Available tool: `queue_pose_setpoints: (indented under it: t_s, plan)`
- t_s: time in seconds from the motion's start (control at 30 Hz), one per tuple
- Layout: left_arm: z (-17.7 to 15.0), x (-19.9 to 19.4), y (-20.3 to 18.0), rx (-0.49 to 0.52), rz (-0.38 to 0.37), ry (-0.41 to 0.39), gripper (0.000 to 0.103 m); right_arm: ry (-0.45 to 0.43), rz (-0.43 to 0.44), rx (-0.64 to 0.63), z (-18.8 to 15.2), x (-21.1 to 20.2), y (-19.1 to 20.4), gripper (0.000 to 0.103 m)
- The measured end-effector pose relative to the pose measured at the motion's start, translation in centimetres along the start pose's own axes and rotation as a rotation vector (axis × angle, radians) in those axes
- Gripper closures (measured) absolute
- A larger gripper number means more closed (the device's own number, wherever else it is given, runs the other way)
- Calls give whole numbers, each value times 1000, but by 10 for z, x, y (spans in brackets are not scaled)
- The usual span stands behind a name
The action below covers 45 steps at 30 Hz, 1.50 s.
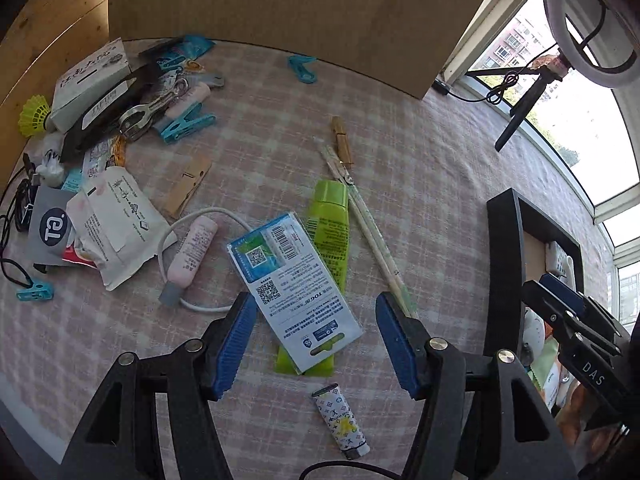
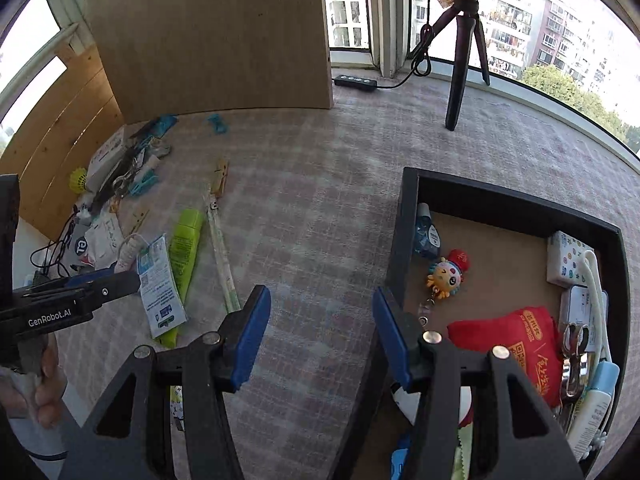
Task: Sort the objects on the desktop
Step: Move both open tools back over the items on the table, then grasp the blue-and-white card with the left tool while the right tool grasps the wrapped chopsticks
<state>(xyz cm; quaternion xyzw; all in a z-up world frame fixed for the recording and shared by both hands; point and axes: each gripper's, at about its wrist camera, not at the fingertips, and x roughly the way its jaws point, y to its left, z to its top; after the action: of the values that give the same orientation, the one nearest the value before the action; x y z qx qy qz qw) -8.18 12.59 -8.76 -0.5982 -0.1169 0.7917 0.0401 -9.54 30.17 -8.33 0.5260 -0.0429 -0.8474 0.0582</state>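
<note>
My left gripper (image 1: 316,336) is open and empty, jaws wide, hovering over a blue-and-white packet (image 1: 294,286) that lies across a green tube (image 1: 326,240). A small patterned tube (image 1: 340,420) lies below it, paired chopsticks (image 1: 374,236) to the right. A pink bottle (image 1: 192,252) on a white cable sits to the left. My right gripper (image 2: 320,332) is open and empty, straddling the left wall of the black tray (image 2: 400,240). The tray holds a red pouch (image 2: 516,344), a cartoon badge reel (image 2: 446,276) and other items. The left gripper also shows in the right wrist view (image 2: 120,282).
A clutter pile at the left includes a white box (image 1: 90,80), a yellow shuttlecock (image 1: 34,116), blue clips (image 1: 186,124), wooden clothespins (image 1: 186,186) and paper packets (image 1: 120,220). A wooden board (image 1: 280,12) stands behind. A tripod (image 2: 464,52) and power strip (image 2: 356,82) stand by the window.
</note>
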Motion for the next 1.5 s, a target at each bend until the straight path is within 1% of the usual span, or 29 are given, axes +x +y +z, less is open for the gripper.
queue_pose_setpoints:
  t_s: [0.2, 0.3, 0.4, 0.57, 0.7, 0.93, 1.03, 1.13, 1.2, 1.27, 1.33, 1.4, 1.5]
  plan:
    - [5, 13, 9, -64, 22, 31, 42, 66, 32, -123, 13, 38, 44, 51]
    - [5, 20, 12, -87, 31, 50, 41, 94, 48, -168, 18, 55, 60, 51]
    - [5, 27, 13, -110, 32, 66, 41, 117, 41, -199, 19, 68, 70, 51]
    - [5, 33, 14, -140, 29, 78, 41, 139, 35, -214, 22, 84, 76, 51]
    - [6, 41, 8, -145, 28, 94, 41, 147, 31, -217, 22, 90, 77, 51]
    - [4, 53, 1, -138, 65, 98, 41, 152, 8, -242, 22, 97, 80, 54]
    - [2, 54, 1, -124, 77, 91, 45, 158, 6, -251, 22, 102, 83, 55]
    - [0, 53, 4, -119, 78, 87, 45, 161, -6, -266, 22, 108, 87, 55]
    - [-1, 53, 8, -117, 72, 84, 46, 158, -16, -275, 23, 112, 90, 57]
    - [-3, 52, 11, -119, 65, 82, 46, 149, -32, -298, 24, 113, 94, 61]
    - [-4, 50, 13, -125, 62, 78, 47, 150, -30, -300, 25, 112, 95, 70]
    - [-6, 49, 15, -125, 57, 77, 48, 152, -38, -301, 27, 112, 95, 86]
    - [-12, 44, 17, -124, 48, 73, 48, 159, -20, -267, 29, 110, 90, 88]
